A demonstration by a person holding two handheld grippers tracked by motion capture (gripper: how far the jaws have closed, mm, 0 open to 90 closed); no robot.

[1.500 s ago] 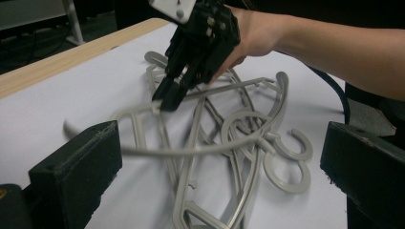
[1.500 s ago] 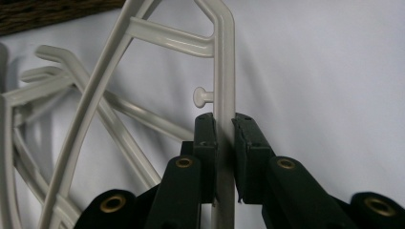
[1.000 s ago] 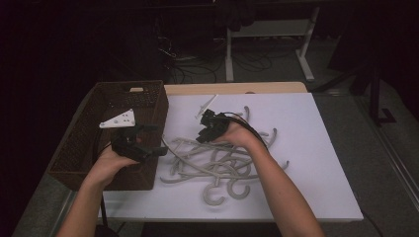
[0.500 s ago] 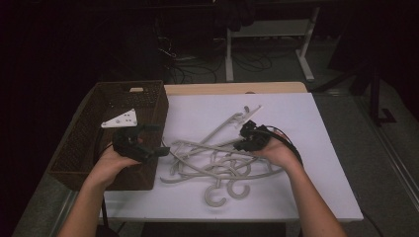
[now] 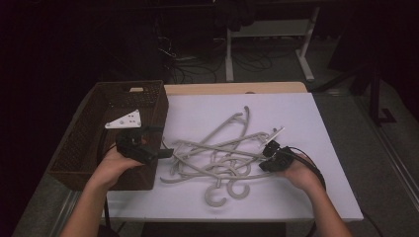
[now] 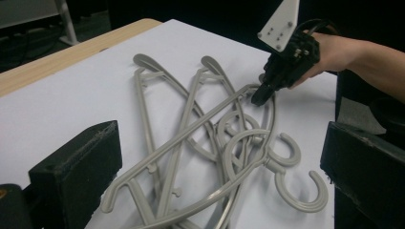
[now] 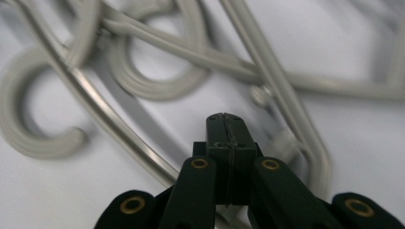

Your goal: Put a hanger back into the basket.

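Hangers (image 5: 217,153) in tangled grey pile, mid surface (image 5: 316,118), hooks toward person. Right tongs (image 5: 268,157) pressed together, nothing between, tips at pile's right edge just over hanger arm; jaws just closed empty. Left tongs (image 5: 160,148) wide apart, empty, held at pile's left edge beside basket (image 5: 94,143). Left gripper view: right tongs (image 6: 261,93) point down at hanger arm, grey plate on top. Basket brown, wicker, at surface's left edge.
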